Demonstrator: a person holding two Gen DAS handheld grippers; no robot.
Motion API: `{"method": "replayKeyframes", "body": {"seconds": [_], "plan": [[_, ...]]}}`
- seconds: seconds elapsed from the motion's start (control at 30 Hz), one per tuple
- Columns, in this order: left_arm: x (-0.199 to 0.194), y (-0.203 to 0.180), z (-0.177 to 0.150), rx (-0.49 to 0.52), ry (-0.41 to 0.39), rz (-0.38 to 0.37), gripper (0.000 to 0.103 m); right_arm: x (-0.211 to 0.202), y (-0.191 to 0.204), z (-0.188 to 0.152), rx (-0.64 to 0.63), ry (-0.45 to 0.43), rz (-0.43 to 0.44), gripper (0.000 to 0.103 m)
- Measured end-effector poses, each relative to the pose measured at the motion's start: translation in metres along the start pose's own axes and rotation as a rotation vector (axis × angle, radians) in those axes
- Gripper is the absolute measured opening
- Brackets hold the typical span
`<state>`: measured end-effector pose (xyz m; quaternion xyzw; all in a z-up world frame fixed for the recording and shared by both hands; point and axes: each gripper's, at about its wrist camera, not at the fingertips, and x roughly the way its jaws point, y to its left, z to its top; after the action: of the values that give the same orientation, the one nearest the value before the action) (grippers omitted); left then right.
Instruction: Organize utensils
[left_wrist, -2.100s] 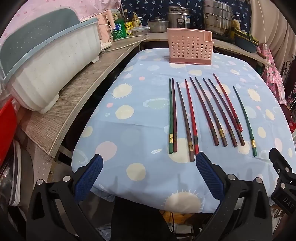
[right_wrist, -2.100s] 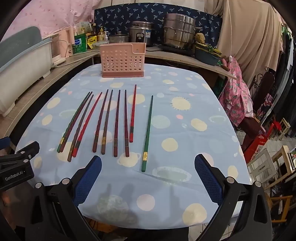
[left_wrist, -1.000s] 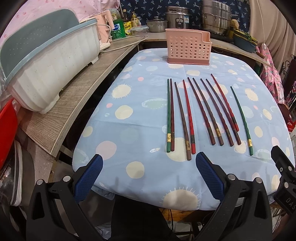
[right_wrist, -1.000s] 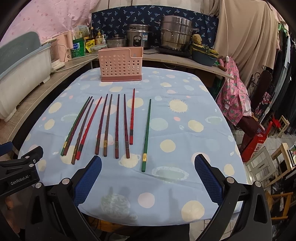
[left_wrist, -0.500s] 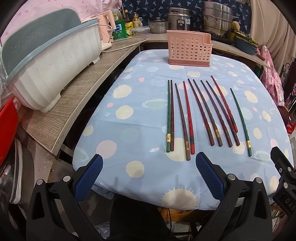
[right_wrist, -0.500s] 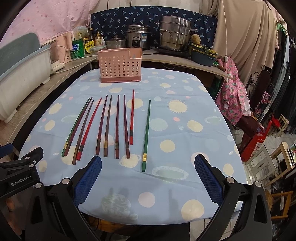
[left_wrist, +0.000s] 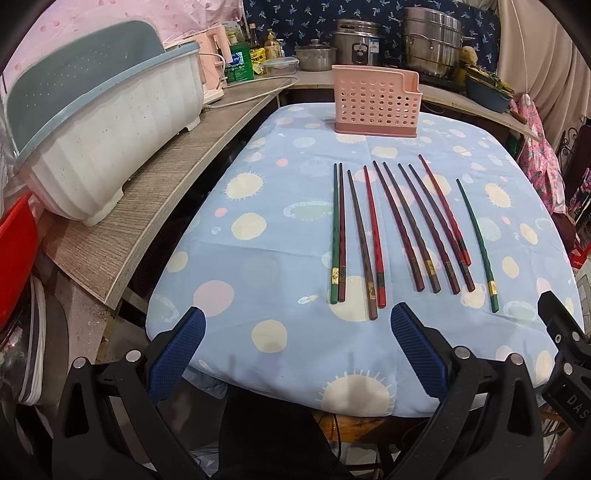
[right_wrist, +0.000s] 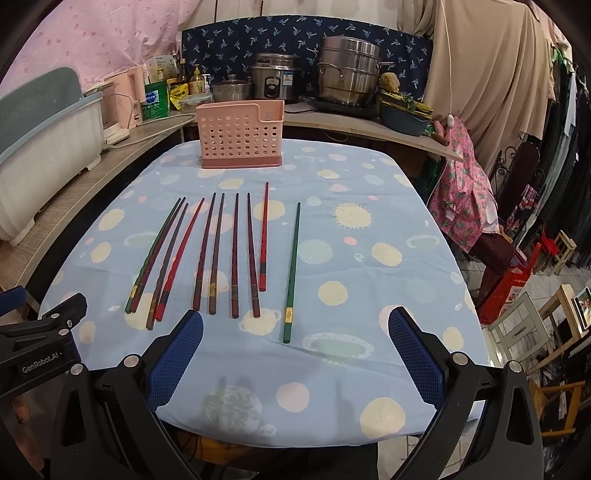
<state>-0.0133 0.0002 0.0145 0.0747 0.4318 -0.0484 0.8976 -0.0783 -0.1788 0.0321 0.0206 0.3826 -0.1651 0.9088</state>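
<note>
Holding both sets of fingers spread wide and empty, we note the left gripper (left_wrist: 295, 347) and right gripper (right_wrist: 295, 345) hover at the table's (right_wrist: 388, 280) near edge. Ten chopsticks (right_wrist: 221, 254) lie in a row ahead; pink holder (right_wrist: 241, 134) stands upright beyond.

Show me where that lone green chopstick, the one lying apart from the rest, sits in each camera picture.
Left wrist view: the lone green chopstick lies far right of the row, right of centre.
Right wrist view: the same chopstick lies near the middle, again rightmost of the row.
Shared landmark: the pink basket stands upright beyond the chopsticks' far tips.
</note>
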Motion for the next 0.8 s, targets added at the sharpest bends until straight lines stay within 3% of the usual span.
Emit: {"method": "replayKeyframes", "body": {"seconds": [0.8], "plan": [[-0.001, -0.0002, -0.0014, 0.003, 0.003, 0.0, 0.096, -0.0013, 0.0012, -0.0013, 0.003, 0.006, 0.008, 0.096]]}}
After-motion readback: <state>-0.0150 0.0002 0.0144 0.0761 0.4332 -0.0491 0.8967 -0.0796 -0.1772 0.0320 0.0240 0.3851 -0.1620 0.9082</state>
